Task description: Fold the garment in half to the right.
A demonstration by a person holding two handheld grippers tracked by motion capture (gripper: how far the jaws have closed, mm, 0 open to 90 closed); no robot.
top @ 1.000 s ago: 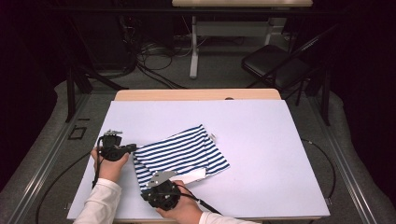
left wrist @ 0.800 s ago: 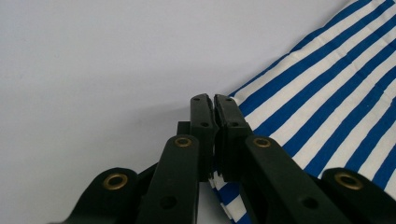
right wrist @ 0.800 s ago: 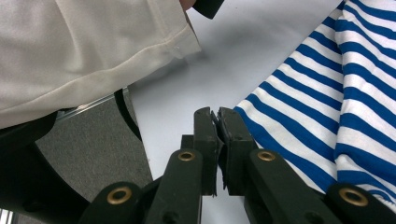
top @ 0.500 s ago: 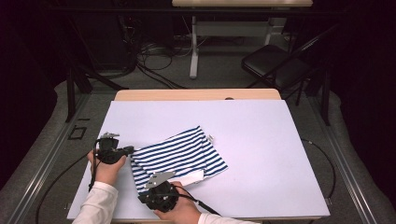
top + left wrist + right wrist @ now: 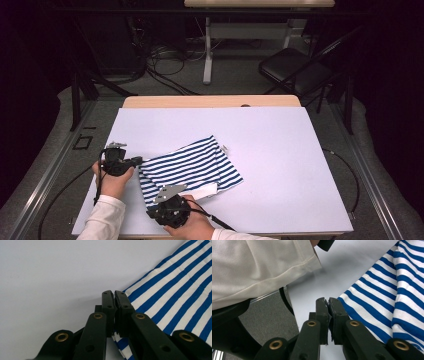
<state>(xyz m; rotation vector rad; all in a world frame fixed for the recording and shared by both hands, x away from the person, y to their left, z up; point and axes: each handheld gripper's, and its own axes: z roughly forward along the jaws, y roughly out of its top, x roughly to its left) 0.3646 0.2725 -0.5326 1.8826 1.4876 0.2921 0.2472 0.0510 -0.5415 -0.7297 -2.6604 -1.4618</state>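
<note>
Since a moment ago the striped cloth (image 5: 190, 167) has slid a little toward me and to the left on the white surface (image 5: 280, 150). My left gripper (image 5: 134, 161) is closed on its left edge, my right gripper (image 5: 160, 196) closed on its near corner. I should pull both evenly, keeping the fabric flat, without wrinkles.

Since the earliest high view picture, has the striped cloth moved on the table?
Yes. The striped cloth has slid slightly toward the table's near left corner, pulled by the left gripper and right gripper, both shut on its edge.
</note>
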